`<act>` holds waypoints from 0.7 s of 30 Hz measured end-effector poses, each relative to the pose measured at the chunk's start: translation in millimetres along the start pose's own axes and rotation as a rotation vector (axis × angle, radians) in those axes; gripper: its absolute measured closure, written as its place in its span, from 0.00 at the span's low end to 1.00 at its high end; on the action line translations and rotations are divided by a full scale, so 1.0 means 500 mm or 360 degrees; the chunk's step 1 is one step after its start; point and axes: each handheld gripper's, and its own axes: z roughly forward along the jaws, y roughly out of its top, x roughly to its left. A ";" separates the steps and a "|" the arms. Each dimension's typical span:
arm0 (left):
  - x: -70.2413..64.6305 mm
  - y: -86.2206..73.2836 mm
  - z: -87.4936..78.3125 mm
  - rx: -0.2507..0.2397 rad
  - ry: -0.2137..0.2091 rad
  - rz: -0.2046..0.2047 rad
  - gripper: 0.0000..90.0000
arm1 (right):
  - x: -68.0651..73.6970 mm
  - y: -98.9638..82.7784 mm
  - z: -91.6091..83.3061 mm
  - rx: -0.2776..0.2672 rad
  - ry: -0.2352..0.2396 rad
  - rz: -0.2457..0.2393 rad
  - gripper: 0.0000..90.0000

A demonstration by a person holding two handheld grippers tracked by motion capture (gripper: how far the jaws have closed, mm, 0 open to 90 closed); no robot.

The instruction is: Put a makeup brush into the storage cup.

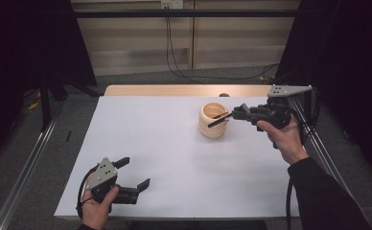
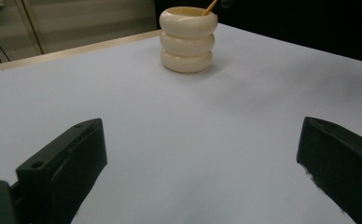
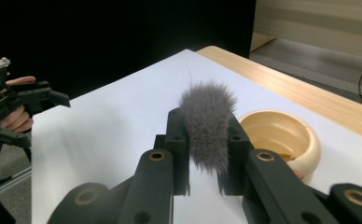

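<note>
- Right hand-held gripper (image 3: 207, 154) is clenched on a brush's grey bristle head (image 3: 207, 123), its stick (image 1: 218, 120) slanting over the cream ribbed pot (image 1: 213, 120) on the tabletop (image 1: 174, 158), probably to stand it inside
- Left hand-held gripper (image 1: 135, 173) waits released near the front edge, clear of the work

One holder (image 1: 213, 120), one brush (image 3: 208, 126), seemingly.

our left gripper (image 1: 132, 173) sits low near the table's front edge, jaws spread wide with nothing between them. our right gripper (image 1: 231, 115) is raised, jaws nearly closed, pinching something grey and furry.
</note>
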 end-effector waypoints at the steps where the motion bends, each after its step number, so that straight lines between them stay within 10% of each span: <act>1: 0.000 0.000 0.001 -0.0010 -0.0006 -0.0010 0.02 | -0.002 0.005 0.001 0.0005 -0.0005 -0.0002 0.86; 21: -0.005 0.000 0.004 0.0008 -0.0024 0.0004 0.01 | -0.052 0.043 0.021 0.0115 -0.0188 -0.0017 0.86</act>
